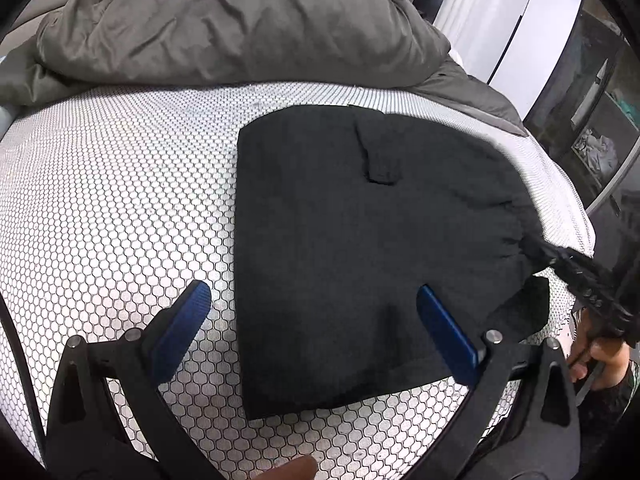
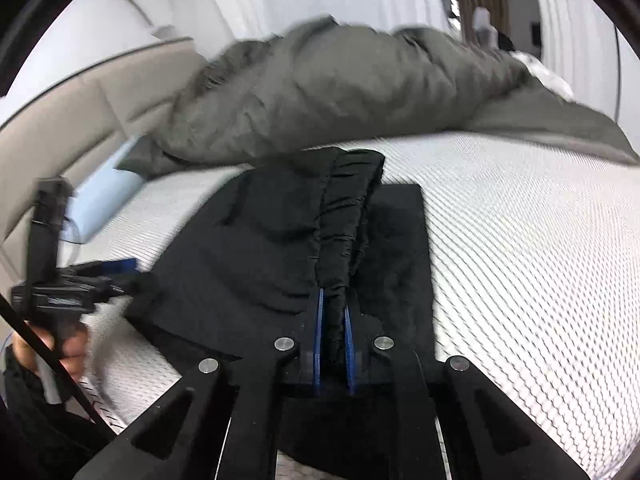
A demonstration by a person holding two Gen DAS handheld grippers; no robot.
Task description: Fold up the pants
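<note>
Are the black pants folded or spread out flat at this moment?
Folded. The black pants lie as a compact rectangle on the patterned mattress, while the right gripper pinches the gathered waistband.

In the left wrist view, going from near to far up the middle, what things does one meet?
Left gripper, open → black pants → white patterned mattress → grey duvet → white wardrobe.

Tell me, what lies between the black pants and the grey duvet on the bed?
Only a bare strip of the honeycomb-patterned sheet separates the pants from the duvet; the left wrist view shows it.
</note>
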